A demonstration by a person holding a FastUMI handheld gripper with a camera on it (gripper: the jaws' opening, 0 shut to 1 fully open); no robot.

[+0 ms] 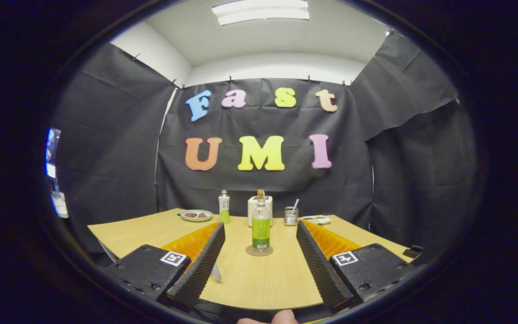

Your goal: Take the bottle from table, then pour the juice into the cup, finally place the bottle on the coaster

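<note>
Gripper (259,234) fingers are standing spread wide and grasping nothing, framing the clear green-labelled juice bottle (261,227) that is resting upright on a round clear coaster (259,251) just ahead of them on the light wooden table (259,283).

**My booth: walls, ceiling, table**

I face a pale wooden table (281,279). Behind it hangs the black cloth wall (263,180), pinned along its top edge, with further black cloth panels angling in on both sides. Above the cloth I see a white wall band and a white ceiling with a lit rectangular light panel (261,11).
</note>
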